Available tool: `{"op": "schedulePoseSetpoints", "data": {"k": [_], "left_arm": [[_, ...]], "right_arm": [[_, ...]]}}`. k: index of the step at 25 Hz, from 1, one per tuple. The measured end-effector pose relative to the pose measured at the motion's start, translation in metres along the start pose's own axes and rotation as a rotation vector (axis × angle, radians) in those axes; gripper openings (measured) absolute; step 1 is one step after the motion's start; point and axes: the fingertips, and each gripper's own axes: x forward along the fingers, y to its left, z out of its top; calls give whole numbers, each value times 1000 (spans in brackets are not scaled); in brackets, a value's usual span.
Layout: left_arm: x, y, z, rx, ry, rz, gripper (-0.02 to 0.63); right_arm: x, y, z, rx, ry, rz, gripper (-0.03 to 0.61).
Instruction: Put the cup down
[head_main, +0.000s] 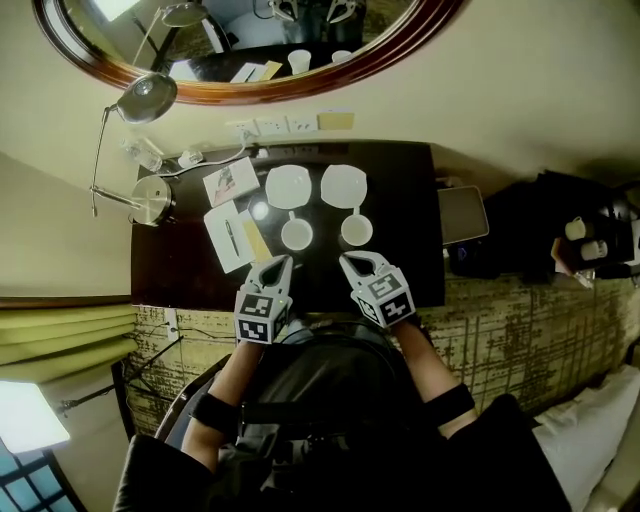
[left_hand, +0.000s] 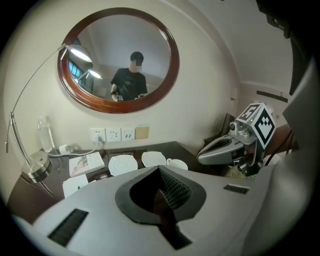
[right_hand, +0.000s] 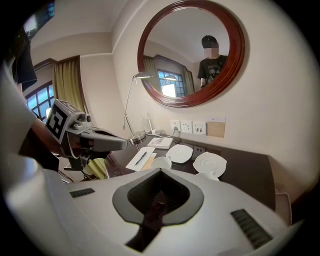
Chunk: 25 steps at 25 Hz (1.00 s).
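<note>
Two white cups stand on the dark desk (head_main: 400, 250), the left cup (head_main: 296, 235) and the right cup (head_main: 356, 231), each in front of a white saucer (head_main: 288, 187) (head_main: 343, 185). My left gripper (head_main: 284, 261) hangs just short of the left cup, shut and empty. My right gripper (head_main: 346, 260) hangs just short of the right cup, also shut and empty. In the left gripper view the closed jaws sit low, with the saucers (left_hand: 122, 164) and one cup (left_hand: 176, 163) beyond. In the right gripper view a cup (right_hand: 161, 162) and a saucer (right_hand: 210, 163) lie ahead.
A notepad with a pen (head_main: 228, 236), a booklet (head_main: 231, 181) and a desk lamp (head_main: 150, 98) with its round base (head_main: 152, 200) fill the desk's left side. Wall sockets (head_main: 270, 126) and a round mirror (head_main: 250, 60) are behind. A grey tray (head_main: 462, 213) lies right of the desk.
</note>
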Motion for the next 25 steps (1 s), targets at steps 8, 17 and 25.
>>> {"op": "schedulePoseSetpoints", "data": {"k": [8,17,25], "left_arm": [[-9,-1,-1,-8,0,13,1],[-17,2,-7,-110,-25,41,1],[-18,-4,-11,-106,-12,52,2]], "right_arm": [[0,7,-1,-2,-4,18,5],[-1,10,-10,-4,6,26,5],[-5,11,-14,-5,14,24,5]]}}
